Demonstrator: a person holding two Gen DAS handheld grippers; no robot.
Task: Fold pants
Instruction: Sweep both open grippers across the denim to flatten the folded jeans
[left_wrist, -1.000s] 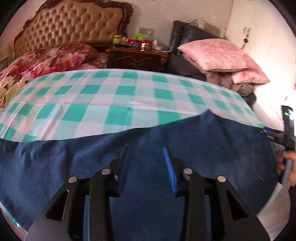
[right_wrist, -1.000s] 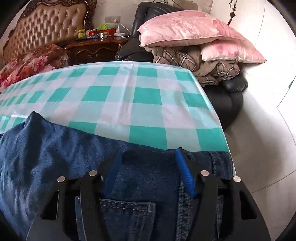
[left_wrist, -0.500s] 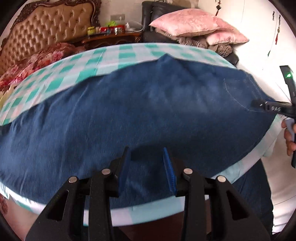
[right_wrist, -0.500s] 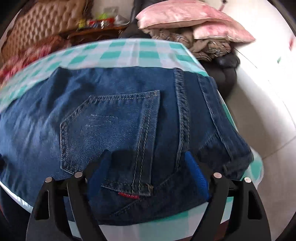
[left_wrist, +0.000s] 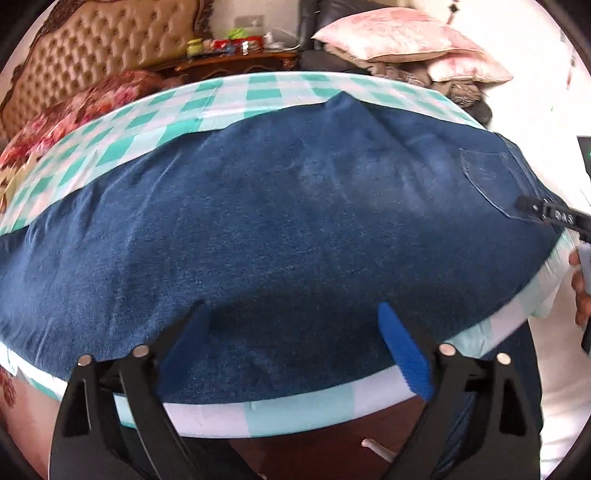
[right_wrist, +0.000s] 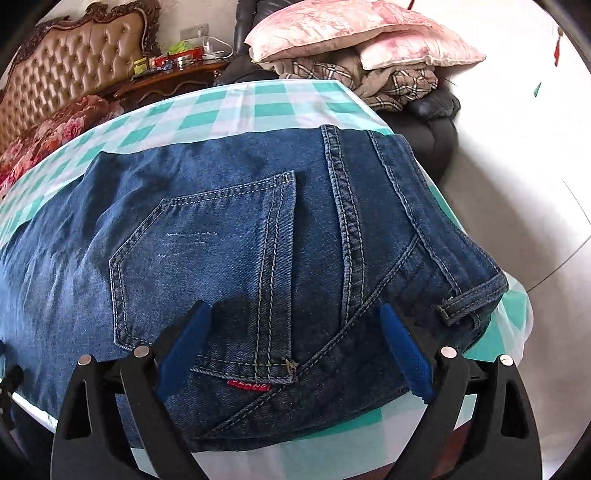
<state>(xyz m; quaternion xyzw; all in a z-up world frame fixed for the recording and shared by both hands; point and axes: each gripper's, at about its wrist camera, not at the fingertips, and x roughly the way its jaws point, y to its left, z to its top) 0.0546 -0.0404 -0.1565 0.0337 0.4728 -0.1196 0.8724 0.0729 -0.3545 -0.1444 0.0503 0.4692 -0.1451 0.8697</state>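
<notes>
Left gripper (left_wrist: 291, 332) opening above soft denim pants (left_wrist: 277, 206).

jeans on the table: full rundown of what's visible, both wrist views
The jeans are dark blue denim with pale contrast stitching, lying flat and folded lengthwise on the green-and-white checked tablecloth. The right wrist view shows the waist end: a back pocket with a small red label, a belt loop and the waistband. The left wrist view shows plain leg fabric running off to the left. Both tongs, left and right, are opening over the near edge, gripping nothing.
</notes>
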